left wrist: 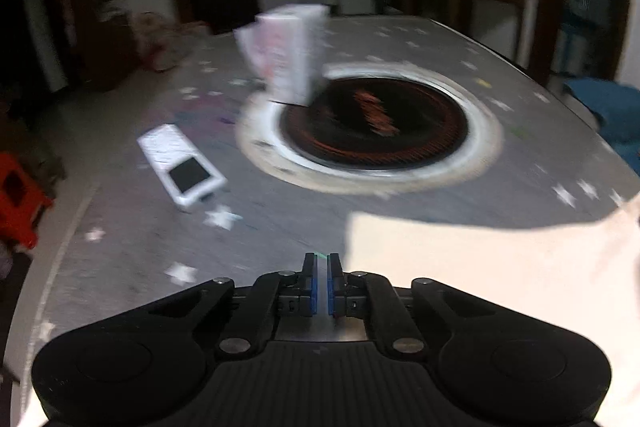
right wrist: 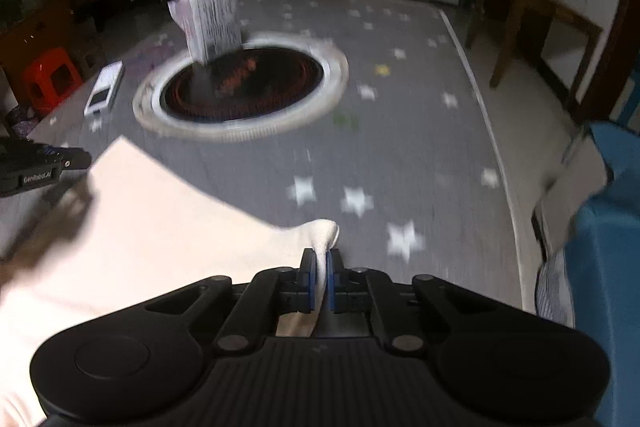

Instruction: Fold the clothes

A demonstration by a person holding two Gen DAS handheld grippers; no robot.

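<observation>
A pale cream garment [right wrist: 152, 227] lies on the grey star-patterned table [right wrist: 400, 147]; it also shows at the right in the left wrist view [left wrist: 500, 275]. My right gripper [right wrist: 320, 263] is shut on a bunched edge of the garment, which pokes out between the blue pads. My left gripper [left wrist: 322, 263] has its fingers nearly together with nothing between them, just left of the garment's edge. The left gripper's body shows at the left edge of the right wrist view [right wrist: 36, 167].
A round black hotplate in a white ring [left wrist: 372, 123] sits mid-table, with a white paper box [left wrist: 288, 55] standing at its far-left rim. A white flat device [left wrist: 180, 163] lies left. Blue cloth [right wrist: 608, 227] is at right. A red stool [right wrist: 50, 79] stands off the table.
</observation>
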